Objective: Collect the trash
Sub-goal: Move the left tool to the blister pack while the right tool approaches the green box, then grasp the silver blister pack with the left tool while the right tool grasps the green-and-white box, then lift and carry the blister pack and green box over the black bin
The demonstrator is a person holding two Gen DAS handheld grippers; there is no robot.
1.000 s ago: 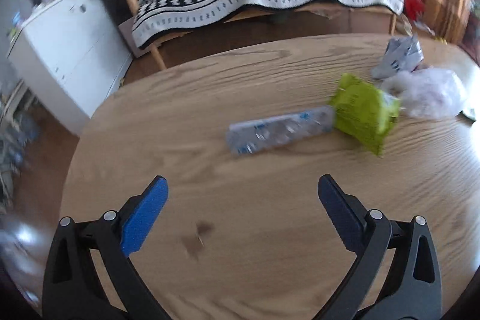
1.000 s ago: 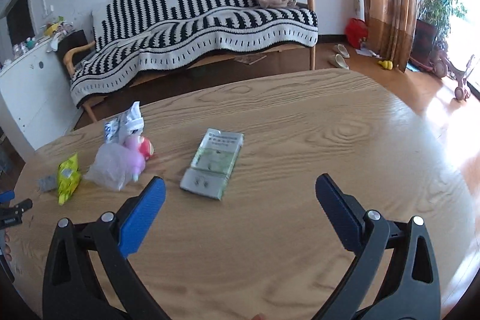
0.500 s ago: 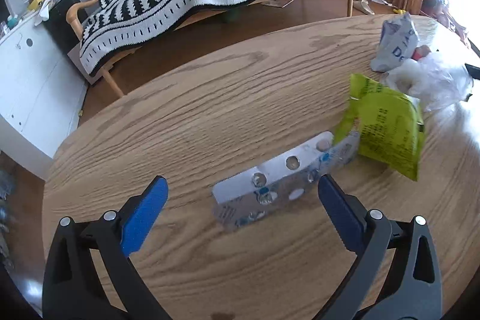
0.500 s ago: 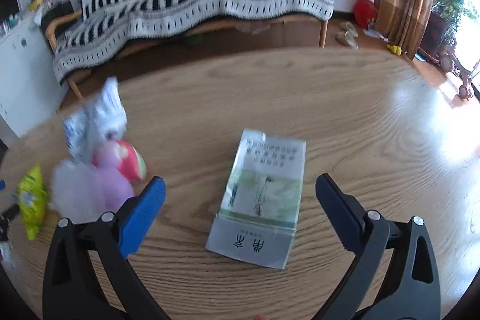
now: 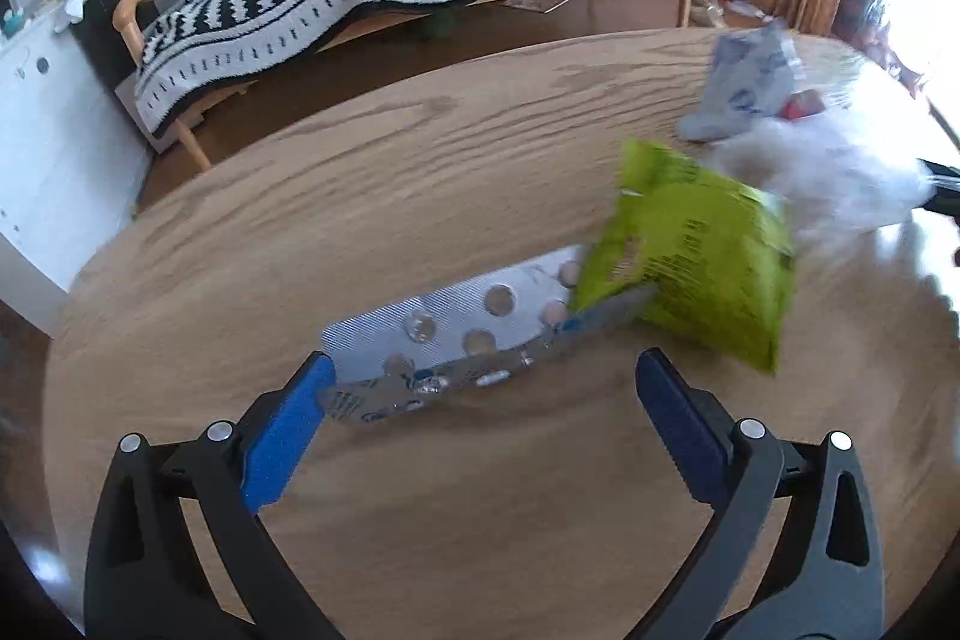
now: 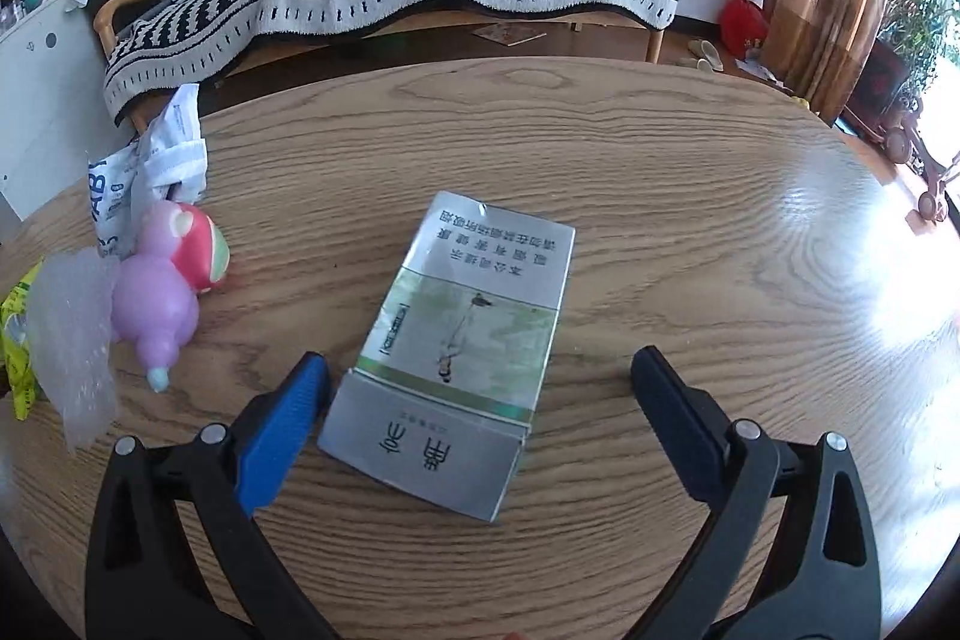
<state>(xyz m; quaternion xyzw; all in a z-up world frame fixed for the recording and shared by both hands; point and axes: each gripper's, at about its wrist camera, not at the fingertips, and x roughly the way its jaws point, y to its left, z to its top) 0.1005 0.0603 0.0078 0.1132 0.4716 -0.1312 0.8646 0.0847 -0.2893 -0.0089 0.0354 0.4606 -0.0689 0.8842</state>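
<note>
Trash lies right at your fingertips on both sides. Your left hand-held gripper (image 5: 480, 388) is spread wide and holds nothing; the pill sheets (image 5: 456, 340) lie just ahead of it on the desk (image 5: 300, 232), with their near corner just at the left blue pad and their long axis running up and to the right, across your opening and not along it. Judging by that, you would need to turn the wrist so the pads close across the narrow width. The far end of the sheets is tucked under the green packet (image 5: 696, 274), so a lift may drag that packet along.

Your right hand-held gripper (image 6: 480, 388) is likewise wide open and empty. The cigarette pack (image 6: 456, 340) lies flat between its pads, nearer the left one, with its long axis pointing away from you and leaning slightly right. It looks well lined up for a squeeze across its short sides.

Further left sit a purple toy (image 6: 162, 292), a clear plastic bag (image 6: 66, 328) and a crumpled white wrapper (image 6: 150, 160). To the right and beyond, you have bare wood before the rim.
</note>
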